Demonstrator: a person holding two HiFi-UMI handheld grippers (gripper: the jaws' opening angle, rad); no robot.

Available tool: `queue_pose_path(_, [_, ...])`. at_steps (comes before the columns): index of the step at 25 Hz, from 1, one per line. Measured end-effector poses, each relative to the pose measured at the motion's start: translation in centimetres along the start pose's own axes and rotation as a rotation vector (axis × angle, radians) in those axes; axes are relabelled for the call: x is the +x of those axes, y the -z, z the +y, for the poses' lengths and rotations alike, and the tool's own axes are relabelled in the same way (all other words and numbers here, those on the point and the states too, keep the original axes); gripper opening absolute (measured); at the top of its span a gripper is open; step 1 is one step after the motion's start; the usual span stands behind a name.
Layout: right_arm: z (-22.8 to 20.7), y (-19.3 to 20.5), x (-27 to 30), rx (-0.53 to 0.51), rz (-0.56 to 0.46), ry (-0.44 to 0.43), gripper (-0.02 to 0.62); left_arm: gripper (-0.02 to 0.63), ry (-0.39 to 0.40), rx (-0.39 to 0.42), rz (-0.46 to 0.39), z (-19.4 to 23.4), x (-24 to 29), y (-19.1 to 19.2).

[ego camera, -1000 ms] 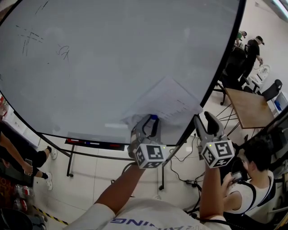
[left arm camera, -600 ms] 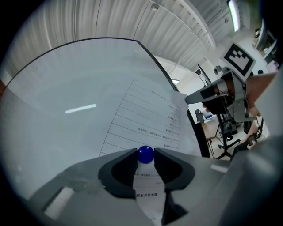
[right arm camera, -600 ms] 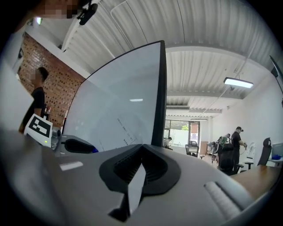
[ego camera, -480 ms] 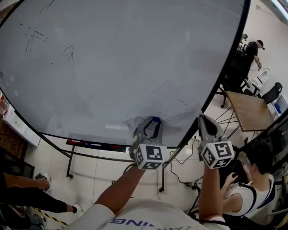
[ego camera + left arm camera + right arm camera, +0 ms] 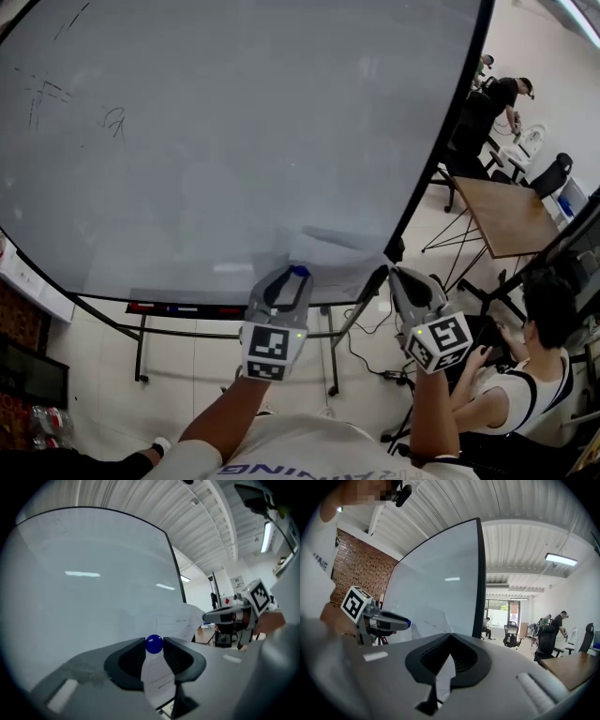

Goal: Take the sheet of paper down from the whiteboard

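Observation:
The sheet of paper (image 5: 339, 251) lies against the lower right part of the whiteboard (image 5: 234, 141). My left gripper (image 5: 292, 274) is shut on a blue ball magnet (image 5: 299, 271) at the sheet's lower left. In the left gripper view the magnet (image 5: 154, 644) sits pinched between the pads, with the paper (image 5: 180, 623) running off to the right. My right gripper (image 5: 389, 272) is shut on the sheet's right edge, beside the board's black frame. In the right gripper view a strip of paper (image 5: 444, 677) shows between the closed jaws.
A marker tray (image 5: 178, 307) and the board's stand (image 5: 141, 347) are below the board. To the right are a wooden table (image 5: 506, 216), an office chair (image 5: 553, 173), a seated person (image 5: 534, 375) and people standing at the back (image 5: 492, 103).
My right gripper has gone from open beside the sheet to shut on its right edge. Both grippers have sunk and the paper sits lower on the board. A bystander at the left has left the view.

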State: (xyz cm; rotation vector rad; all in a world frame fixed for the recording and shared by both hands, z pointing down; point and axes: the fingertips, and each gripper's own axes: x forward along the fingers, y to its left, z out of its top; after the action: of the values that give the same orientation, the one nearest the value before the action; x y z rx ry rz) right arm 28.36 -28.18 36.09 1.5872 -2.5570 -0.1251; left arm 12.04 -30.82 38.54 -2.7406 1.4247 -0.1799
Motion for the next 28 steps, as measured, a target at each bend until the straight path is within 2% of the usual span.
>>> queue_pose_path(3, [0.1,2.3,-1.4,0.053,0.032,0.016,0.008,0.128,-0.014,-0.086,0.015,1.3,-2.3,1.0])
queue_pose_path(8, [0.7,5.3,-4.3,0.142,0.043,0.038,0.008,0.127,-0.070,-0.167,0.032,4.5,-6.4,2.7])
queue_pose_path(11, [1.5,6.5,-5.5,0.147,0.048,0.042,0.008,0.127,-0.091,-0.175,0.028,6.1,-7.9,3.4])
queue_pose_path(14, [2.3,6.9,-6.0,0.142,0.044,0.052,0.008,0.127,-0.078,-0.185,0.015,6.8,-8.7,3.9])
queue_pose_path(20, [3.6,5.5,-6.2,0.086,0.025,0.047,0.008,0.127,-0.037,-0.186,-0.006,6.5,-9.0,3.5])
queue_pose_path(28, [4.1,5.1,-7.0,0.080,0.034,0.064,0.008,0.127,-0.005,-0.190,0.009,6.1,-9.3,3.7])
